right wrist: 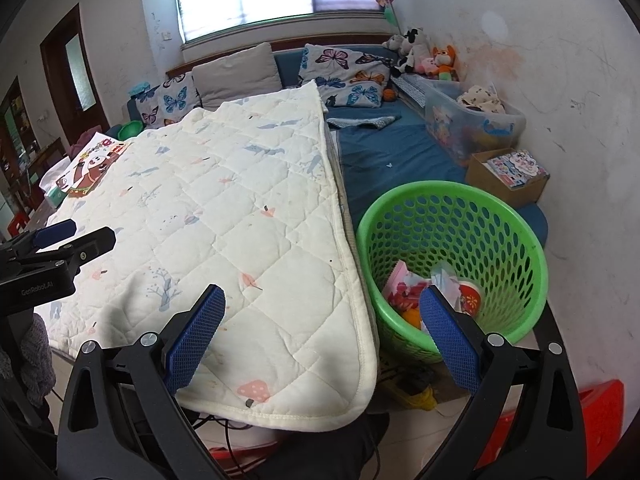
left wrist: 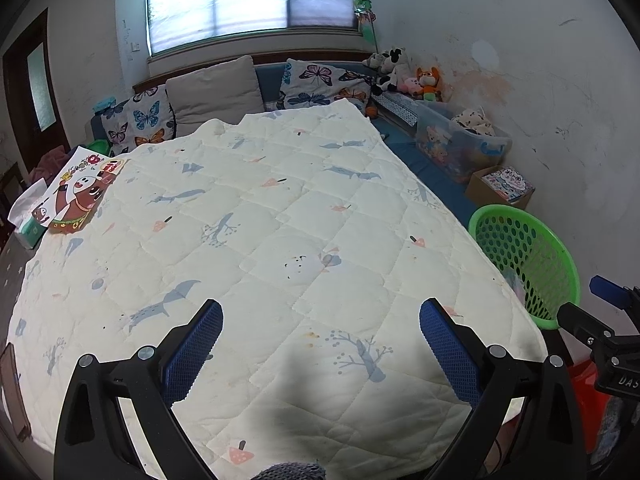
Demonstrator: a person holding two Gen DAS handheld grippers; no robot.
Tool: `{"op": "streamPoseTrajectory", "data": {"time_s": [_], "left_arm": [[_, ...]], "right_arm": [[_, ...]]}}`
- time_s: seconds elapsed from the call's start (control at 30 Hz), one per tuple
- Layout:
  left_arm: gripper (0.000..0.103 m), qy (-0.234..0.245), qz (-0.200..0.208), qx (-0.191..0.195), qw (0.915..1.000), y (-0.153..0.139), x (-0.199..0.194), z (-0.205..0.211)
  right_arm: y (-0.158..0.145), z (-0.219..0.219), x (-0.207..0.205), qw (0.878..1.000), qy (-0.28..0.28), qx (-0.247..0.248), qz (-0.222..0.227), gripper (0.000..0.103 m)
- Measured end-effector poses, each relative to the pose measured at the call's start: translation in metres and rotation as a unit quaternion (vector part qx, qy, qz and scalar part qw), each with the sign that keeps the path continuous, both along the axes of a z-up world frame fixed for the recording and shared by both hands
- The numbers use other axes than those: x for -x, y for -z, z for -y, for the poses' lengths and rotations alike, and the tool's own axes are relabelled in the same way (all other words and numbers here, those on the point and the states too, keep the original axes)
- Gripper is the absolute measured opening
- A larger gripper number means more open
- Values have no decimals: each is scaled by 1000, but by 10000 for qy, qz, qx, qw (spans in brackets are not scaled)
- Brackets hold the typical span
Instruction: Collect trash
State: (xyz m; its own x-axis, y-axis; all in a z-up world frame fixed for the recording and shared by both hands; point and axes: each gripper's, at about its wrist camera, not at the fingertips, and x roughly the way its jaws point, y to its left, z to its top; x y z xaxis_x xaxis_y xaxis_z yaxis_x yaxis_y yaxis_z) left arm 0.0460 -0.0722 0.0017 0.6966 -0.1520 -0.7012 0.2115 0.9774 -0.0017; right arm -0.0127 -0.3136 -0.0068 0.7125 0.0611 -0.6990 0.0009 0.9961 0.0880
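The green basket stands on the floor just beside the right edge of the quilted worktop, and it already holds the trash: a pink-and-red wrapper, a crumpled clear wrapper, a round red-and-white lid or cup and something orange at the bottom. On the side of the worktop far from the basket lie a cartoon picture sheet and a tissue pack; whether either counts as trash I cannot tell. The rest of the quilt shows no loose litter. Both tongs are spread wide and carry nothing: the left tongs hang over the quilt, the right tongs over the quilt's edge nearest the basket. My judgement is that collecting is nearly or fully done, with at most those two far items left
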Motion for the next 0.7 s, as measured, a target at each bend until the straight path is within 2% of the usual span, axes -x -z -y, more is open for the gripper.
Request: {"op": "streamPoseTrajectory", "data": {"time_s": [0.7], "left_arm": [[96,-172,26,15,9998,-2,1,-9]], "right_arm": [[-2,-8,-5,9998,-177,-9,41,97]]}}
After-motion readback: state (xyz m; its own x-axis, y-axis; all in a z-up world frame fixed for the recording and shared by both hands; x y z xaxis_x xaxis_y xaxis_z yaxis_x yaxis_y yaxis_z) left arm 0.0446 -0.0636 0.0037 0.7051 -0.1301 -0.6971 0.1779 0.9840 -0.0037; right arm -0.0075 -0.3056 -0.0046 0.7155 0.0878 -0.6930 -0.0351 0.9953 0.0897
